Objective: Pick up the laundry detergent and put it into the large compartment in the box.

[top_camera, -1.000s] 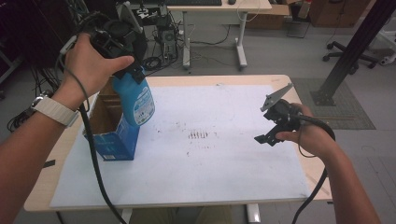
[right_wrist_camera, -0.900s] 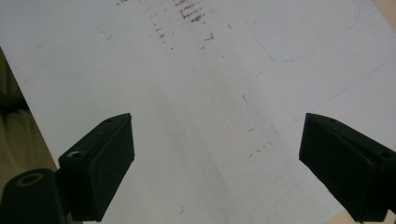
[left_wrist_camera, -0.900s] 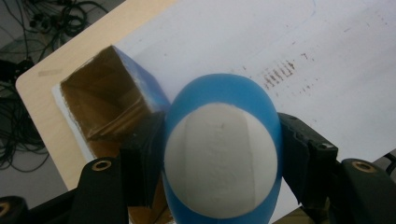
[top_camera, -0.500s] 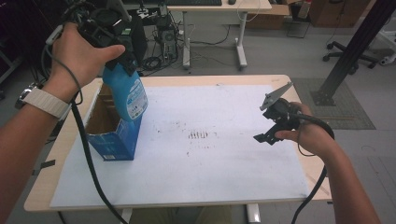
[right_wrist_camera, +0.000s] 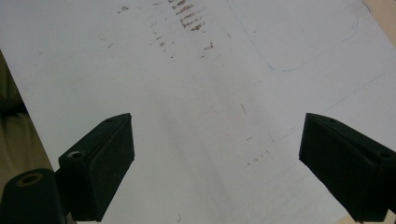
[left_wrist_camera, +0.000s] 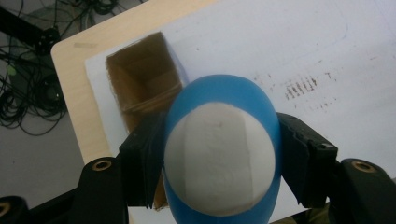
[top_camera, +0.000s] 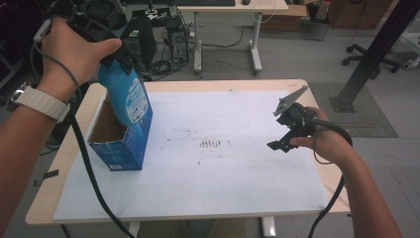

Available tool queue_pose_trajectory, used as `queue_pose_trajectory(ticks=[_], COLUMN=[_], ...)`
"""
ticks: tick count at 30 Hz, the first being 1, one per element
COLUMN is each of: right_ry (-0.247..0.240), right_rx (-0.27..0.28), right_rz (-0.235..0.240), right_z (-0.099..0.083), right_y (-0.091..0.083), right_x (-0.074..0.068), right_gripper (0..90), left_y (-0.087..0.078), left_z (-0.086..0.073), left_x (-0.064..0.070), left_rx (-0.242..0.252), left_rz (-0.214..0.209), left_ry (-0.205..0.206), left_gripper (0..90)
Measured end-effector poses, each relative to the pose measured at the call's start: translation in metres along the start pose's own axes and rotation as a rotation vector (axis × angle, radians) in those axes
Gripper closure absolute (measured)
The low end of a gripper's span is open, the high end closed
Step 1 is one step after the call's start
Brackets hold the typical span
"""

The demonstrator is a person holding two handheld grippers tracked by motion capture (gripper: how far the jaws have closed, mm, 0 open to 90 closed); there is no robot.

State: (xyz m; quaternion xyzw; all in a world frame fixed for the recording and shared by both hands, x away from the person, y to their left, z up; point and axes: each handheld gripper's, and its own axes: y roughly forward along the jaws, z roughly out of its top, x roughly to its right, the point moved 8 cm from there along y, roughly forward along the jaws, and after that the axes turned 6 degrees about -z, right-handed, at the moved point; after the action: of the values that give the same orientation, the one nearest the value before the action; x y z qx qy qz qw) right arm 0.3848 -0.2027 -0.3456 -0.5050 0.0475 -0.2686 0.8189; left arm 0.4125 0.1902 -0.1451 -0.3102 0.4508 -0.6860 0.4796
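A blue bottle (top_camera: 127,96) with a white label hangs tilted over an open blue cardboard box (top_camera: 120,151) at the table's left side. Its lower end is still inside the box mouth. My left gripper (top_camera: 115,60) is shut on the bottle's upper end. In the left gripper view the bottle (left_wrist_camera: 219,154) sits between both black jaws, above the brown inside of the box (left_wrist_camera: 142,91). My right gripper (top_camera: 280,131) hovers over the right part of the white paper sheet (top_camera: 223,193). In the right gripper view my right gripper (right_wrist_camera: 215,163) is open with nothing in it.
The wooden table (top_camera: 247,83) is covered by the paper, which has dark smudges (top_camera: 210,144) at its middle. Behind the table are a desk (top_camera: 233,7), floor cables and computer gear (top_camera: 163,34). A black post (top_camera: 369,54) stands at the right.
My left gripper has risen and moved left with the bottle, drawing it further out of the box. The right gripper has stayed in place.
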Motion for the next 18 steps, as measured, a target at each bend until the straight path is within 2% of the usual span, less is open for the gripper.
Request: queue_pose_trajectory(ticks=[5,18], right_ry=[0.001,0.004], right_rx=[0.002,0.003], right_rz=[-0.001,-0.003], right_z=[0.0,0.0], right_y=[-0.001,0.0], right_x=[0.0,0.002], right_gripper=[10.4,10.4], left_y=[-0.003,-0.005], left_z=[-0.002,-0.007], left_x=[-0.01,-0.03], left_rx=[0.002,-0.008], left_rz=[0.01,0.032], left_ry=[-0.051,-0.112], left_gripper=[37.8,37.8])
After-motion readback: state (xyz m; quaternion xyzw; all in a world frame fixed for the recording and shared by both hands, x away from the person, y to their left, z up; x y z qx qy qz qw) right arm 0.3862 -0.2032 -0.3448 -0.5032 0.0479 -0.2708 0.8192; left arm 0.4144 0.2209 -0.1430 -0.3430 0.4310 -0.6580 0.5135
